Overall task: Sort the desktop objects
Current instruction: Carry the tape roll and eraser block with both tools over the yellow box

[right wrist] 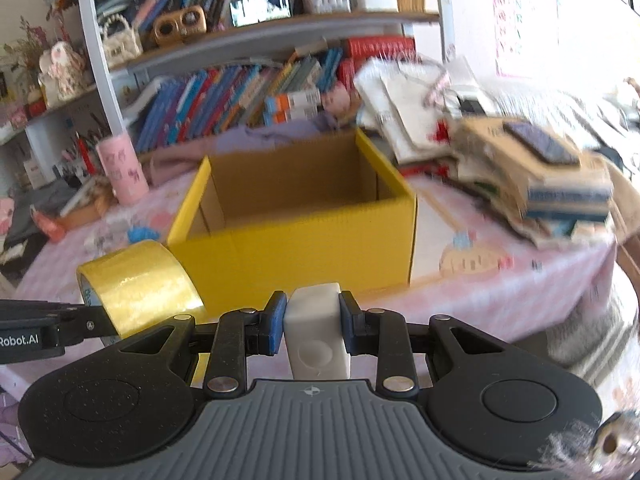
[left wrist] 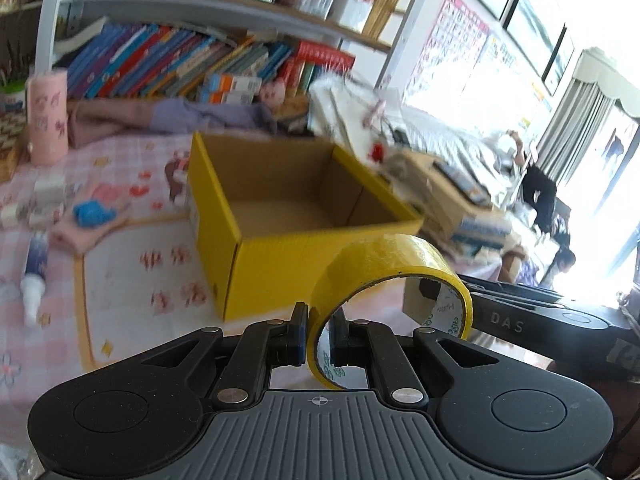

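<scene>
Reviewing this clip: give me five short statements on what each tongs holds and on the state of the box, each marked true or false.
1. The left tongs pinch the wall of a yellow roll of adhesive tape. True.
2. The right tongs are open with nothing in them. False: they are shut on a small white plastic block.
3. The open yellow cardboard box already contains the tape roll. False: the interior that shows holds nothing, and the roll is still gripped in front of it.
4. A pink cylindrical cup stands upright on the pink patterned tablecloth, left of the box. True.
5. The box lies tipped on its side. False: it stands upright, opening upward.
</scene>
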### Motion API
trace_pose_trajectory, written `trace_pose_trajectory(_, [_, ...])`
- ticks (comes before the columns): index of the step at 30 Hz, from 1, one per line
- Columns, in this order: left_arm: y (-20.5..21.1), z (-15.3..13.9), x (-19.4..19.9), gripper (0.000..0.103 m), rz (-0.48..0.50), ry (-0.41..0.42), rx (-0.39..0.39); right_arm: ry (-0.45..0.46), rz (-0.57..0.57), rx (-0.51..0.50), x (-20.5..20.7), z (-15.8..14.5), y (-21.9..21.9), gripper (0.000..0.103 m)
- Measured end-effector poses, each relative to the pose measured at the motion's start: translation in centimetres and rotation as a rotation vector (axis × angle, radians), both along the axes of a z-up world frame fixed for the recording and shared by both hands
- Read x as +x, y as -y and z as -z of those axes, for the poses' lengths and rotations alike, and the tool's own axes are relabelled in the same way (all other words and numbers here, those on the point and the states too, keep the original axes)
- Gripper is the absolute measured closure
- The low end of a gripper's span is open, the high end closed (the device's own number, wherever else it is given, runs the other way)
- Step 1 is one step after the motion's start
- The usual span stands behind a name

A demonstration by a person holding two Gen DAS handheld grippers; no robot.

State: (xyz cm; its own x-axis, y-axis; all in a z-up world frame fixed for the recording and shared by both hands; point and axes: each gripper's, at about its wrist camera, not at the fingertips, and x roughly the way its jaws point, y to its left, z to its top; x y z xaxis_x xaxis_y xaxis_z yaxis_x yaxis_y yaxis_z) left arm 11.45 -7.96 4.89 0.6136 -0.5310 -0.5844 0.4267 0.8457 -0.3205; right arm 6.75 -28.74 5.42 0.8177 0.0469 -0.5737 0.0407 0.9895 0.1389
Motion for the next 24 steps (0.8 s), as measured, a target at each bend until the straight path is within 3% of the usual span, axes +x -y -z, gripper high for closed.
trace_pose_trajectory(11, [3.5,-2.8,4.8,0.094,-0.094,0.116,-0.001,0.115,-0.095,-0.032,7.1,-2.6,3.8,0.077])
trace_pose_trajectory(19, [5.4,-1.2,8.9,0.094,-0.213,0.133,0.110,0.074,-0.228,-0.104,12.6,-1.7,5.2,0.077])
trace_pose_trajectory(24, [6.9,0.2,11.5,0.094,-0.221,0.107,0.196,0.020,-0.357,-0.188,16.2,0.0,4.9,0.077])
